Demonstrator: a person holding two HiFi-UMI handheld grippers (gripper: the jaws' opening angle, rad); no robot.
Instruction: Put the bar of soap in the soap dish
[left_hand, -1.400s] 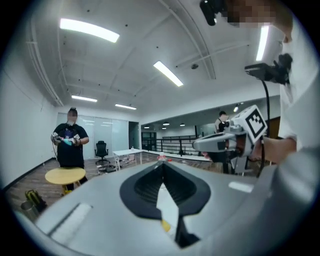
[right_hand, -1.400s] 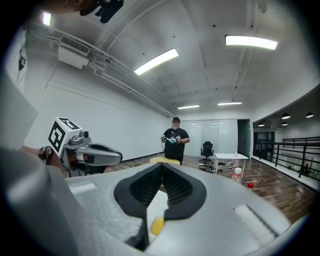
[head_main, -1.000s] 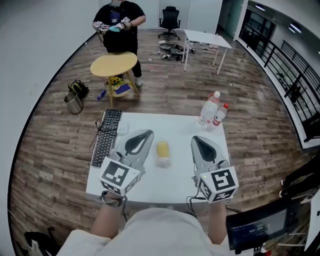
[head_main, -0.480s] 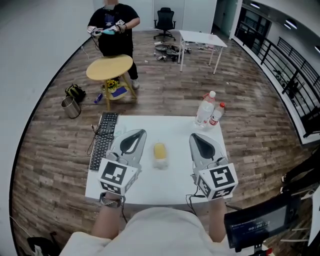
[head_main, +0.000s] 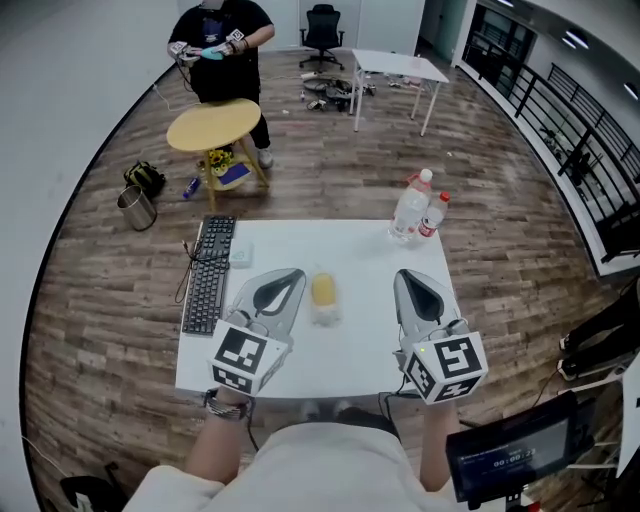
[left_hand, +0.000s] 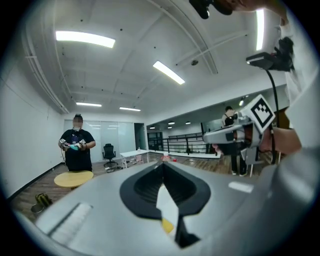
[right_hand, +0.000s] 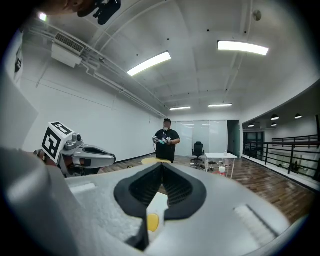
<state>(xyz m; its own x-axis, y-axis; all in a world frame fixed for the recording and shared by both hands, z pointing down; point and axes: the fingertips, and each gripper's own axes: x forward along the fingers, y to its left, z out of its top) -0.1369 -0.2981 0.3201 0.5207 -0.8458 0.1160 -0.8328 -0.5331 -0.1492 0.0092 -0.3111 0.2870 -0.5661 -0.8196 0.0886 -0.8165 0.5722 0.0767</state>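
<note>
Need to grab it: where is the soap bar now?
In the head view, the soap bar lies on the white table between the left gripper and right gripper.

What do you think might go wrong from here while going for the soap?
Both the left claw and the right claw are shut; moving in like that would probably shove the yellow soap bar rather than grip it. The clear soap dish looks light and lies right beside the soap, so a nudge might slide it.

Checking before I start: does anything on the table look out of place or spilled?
Only the keyboard: it lies along the table's left edge and seems to overhang it slightly. Nothing looks spilled or damaged.
</note>
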